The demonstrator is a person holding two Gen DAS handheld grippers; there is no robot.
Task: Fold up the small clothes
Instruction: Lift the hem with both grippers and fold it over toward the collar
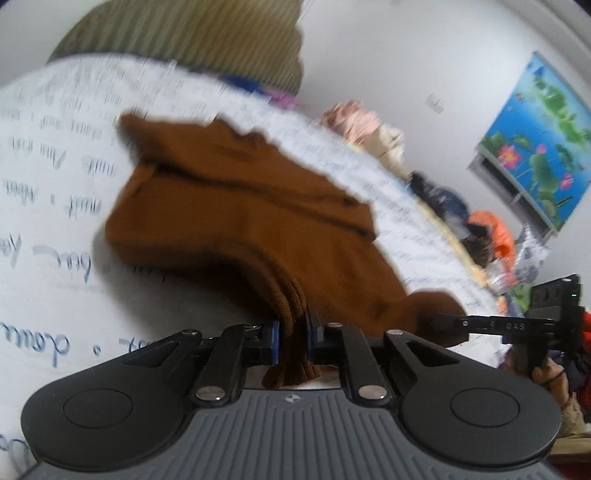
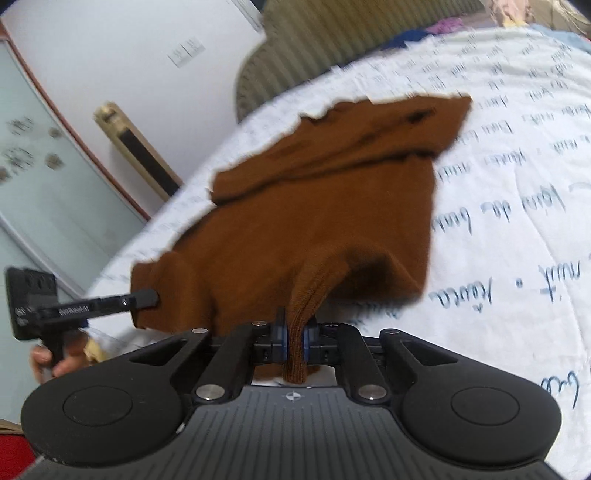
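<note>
A small brown knitted garment [image 1: 236, 206] lies partly folded on a white bed sheet [image 1: 48, 229] printed with blue handwriting. My left gripper [image 1: 294, 332] is shut on the ribbed near edge of the garment, which bunches up between its blue pads. In the right wrist view the same brown garment [image 2: 325, 206] spreads away from me, and my right gripper [image 2: 294, 338] is shut on another ribbed part of its near edge. Each view shows the other gripper pinching the cloth from the side: the right gripper [image 1: 447, 326] and the left gripper [image 2: 151, 295]. The near edge is lifted off the sheet.
An olive ribbed cushion [image 1: 192, 33] sits at the far end of the bed. Other clothes [image 1: 487, 229] are piled along the bed's right side, below a lotus picture [image 1: 543, 155]. A glass door [image 2: 40, 177] and white wall stand to the left in the right wrist view.
</note>
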